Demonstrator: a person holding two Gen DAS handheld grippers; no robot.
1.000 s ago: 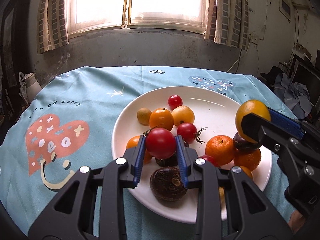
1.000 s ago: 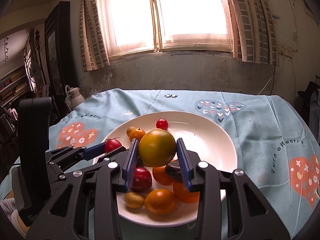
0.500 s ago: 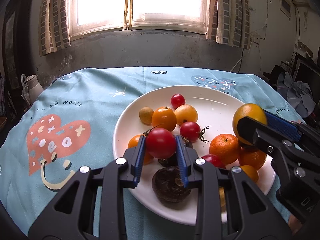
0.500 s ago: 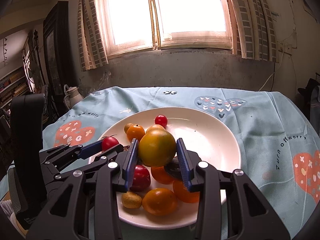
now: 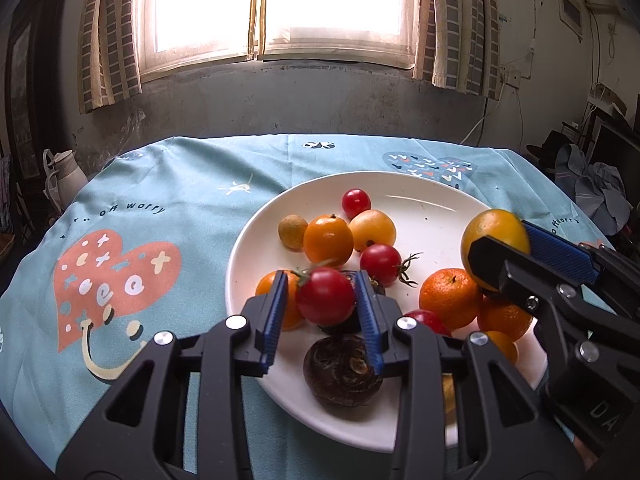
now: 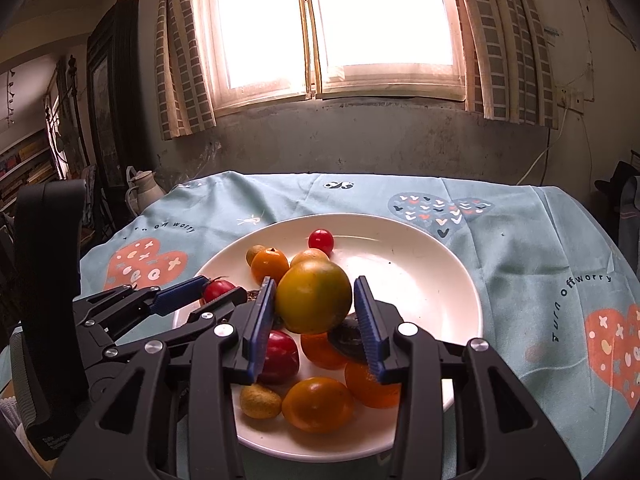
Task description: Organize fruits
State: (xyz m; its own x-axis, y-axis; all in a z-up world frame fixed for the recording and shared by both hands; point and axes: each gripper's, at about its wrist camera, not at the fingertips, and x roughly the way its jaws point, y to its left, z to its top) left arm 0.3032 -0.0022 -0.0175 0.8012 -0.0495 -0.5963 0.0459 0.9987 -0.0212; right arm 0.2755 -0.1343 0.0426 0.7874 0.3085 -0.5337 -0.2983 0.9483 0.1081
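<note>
A white plate (image 5: 432, 200) on the blue tablecloth holds several oranges, small red tomatoes and dark round fruits. My left gripper (image 5: 322, 298) is shut on a red tomato (image 5: 325, 295) above the plate's near left part. My right gripper (image 6: 314, 300) is shut on a yellow-green orange (image 6: 313, 297) above the plate (image 6: 420, 272). The orange also shows at the right in the left wrist view (image 5: 494, 236). The left gripper with its tomato (image 6: 218, 289) shows at the left in the right wrist view.
A light blue tablecloth (image 5: 160, 208) with pink heart prints covers the round table. A white kettle (image 5: 64, 172) stands beyond the table's far left edge. A wall with a curtained window lies behind. Clothes (image 5: 600, 192) lie at the right.
Both grippers have stayed shut on their fruits and have drawn back a little toward the plate's near side. The fruits on the plate have not moved.
</note>
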